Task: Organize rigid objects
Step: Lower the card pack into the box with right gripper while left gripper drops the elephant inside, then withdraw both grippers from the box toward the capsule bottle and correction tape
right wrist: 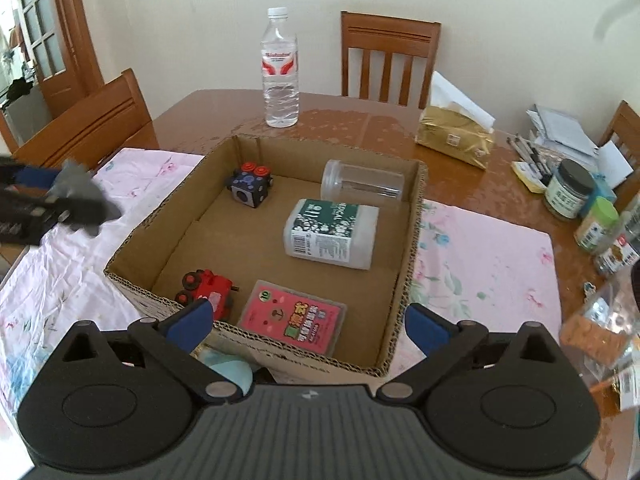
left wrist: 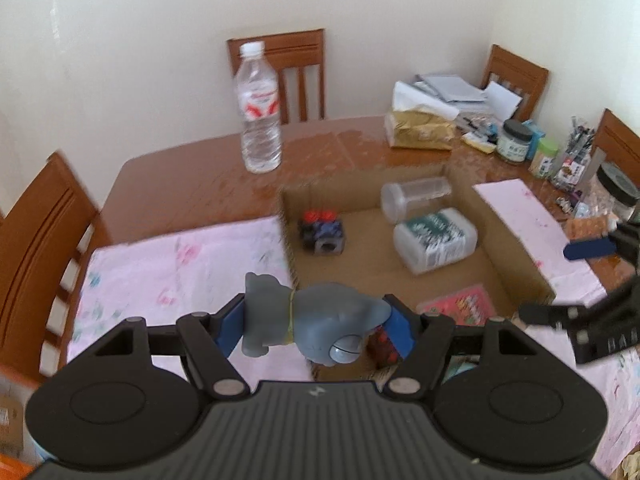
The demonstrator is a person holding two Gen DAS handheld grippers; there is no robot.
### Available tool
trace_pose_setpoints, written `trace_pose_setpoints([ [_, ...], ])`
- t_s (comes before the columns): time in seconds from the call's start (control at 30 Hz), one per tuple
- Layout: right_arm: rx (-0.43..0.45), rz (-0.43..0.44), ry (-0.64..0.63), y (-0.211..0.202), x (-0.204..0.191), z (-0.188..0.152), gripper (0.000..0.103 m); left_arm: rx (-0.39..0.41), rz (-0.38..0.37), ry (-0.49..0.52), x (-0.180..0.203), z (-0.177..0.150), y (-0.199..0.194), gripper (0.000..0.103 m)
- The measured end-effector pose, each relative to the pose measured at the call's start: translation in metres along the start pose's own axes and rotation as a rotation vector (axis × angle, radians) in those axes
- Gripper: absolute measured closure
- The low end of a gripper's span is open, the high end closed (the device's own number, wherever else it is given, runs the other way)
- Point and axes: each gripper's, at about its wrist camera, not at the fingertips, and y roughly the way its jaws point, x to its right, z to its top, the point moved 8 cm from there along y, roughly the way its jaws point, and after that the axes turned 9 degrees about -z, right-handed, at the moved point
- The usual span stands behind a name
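Left gripper (left wrist: 316,328) clamped on grey toy figure (left wrist: 308,322), blue pads pressing both ends, long axis crosswise between the fingers, roughly level. Toy held in the air above the near left corner of cardboard box (right wrist: 416,216), straddling the left wall; open floor of the box ahead and to the right of the fingers. Judgement: short forward-right travel needed before release, then a drop onto bare cardboard. Right gripper (right wrist: 308,320) spread wide, nothing between the blue pads, hovering at the near edge of the box and pointed into it; farther from the toy than the left gripper, so no handover called for. Inside the box, near edge first: red toy car (right wrist: 208,290) in the near left corner, pink card pack (right wrist: 294,316) just beside it to the right. Mid-floor toward the right wall: white tub with green label (right wrist: 332,232), lying on its side. Far edge: dark cube toy with red knobs (right wrist: 252,186) in the far left corner, clear jar (right wrist: 362,184) on its side against the far wall. Free floor between car and cube along the left wall: likely landing spot. Beyond the box, on wooden table (right wrist: 208,112): water bottle (right wrist: 280,68) upright near the far edge, gold tissue pack (right wrist: 456,138) toward the far right. Risk, as judged: toy clipping the left wall if lowered too early.
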Motion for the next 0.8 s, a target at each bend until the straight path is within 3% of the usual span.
trace_pose_setpoints([
  [0.3, 0.004, -0.058, 0.054, -0.013, 0.021, -0.01, 0.0, 0.015, -0.036, 0.03, 0.012, 0.037, 0.045, 0.029],
  [0.4, -0.006, -0.07, 0.066, -0.014, 0.027, -0.017, 0.0, 0.044, -0.019, -0.003, 0.007, 0.044, 0.049, 0.003],
  [0.5, -0.025, -0.081, 0.078, -0.011, 0.031, -0.024, 0.0, 0.087, -0.012, -0.017, 0.004, 0.045, 0.043, 0.002],
  [0.8, -0.068, -0.082, 0.073, -0.002, 0.029, -0.04, 0.0, 0.063, 0.028, -0.045, -0.008, 0.009, 0.024, 0.002],
])
